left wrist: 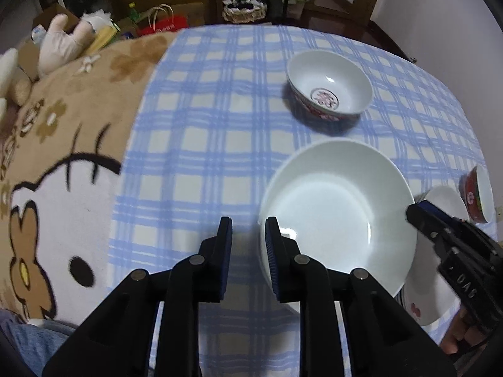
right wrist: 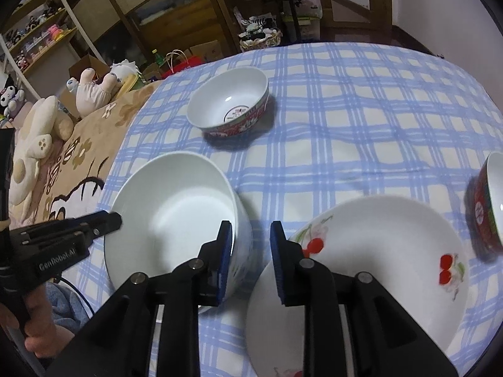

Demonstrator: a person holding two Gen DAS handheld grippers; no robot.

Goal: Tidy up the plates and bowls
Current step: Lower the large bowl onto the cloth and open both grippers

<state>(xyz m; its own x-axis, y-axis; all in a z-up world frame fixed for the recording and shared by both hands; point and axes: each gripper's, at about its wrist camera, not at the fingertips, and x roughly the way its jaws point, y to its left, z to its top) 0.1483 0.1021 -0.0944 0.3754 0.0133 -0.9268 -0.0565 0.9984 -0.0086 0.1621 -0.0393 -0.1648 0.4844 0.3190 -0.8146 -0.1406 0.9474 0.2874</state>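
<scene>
L gripper point(left wrist: 248, 223) slightly open at white bowl's point(left wrist: 339, 207) left rim, nothing clamped; body reads "GenRobot.AI". R gripper point(right wrist: 251, 227) also parted, straddling bowl's right rim beside cherry plate point(right wrist: 377, 251), w/o gripping.

We see the left tool point(left wrist: 248, 235), jaws slightly parted, empty, at the rim of the white bowl point(left wrist: 339, 207) on the checked counter point(left wrist: 204, 144).
</scene>
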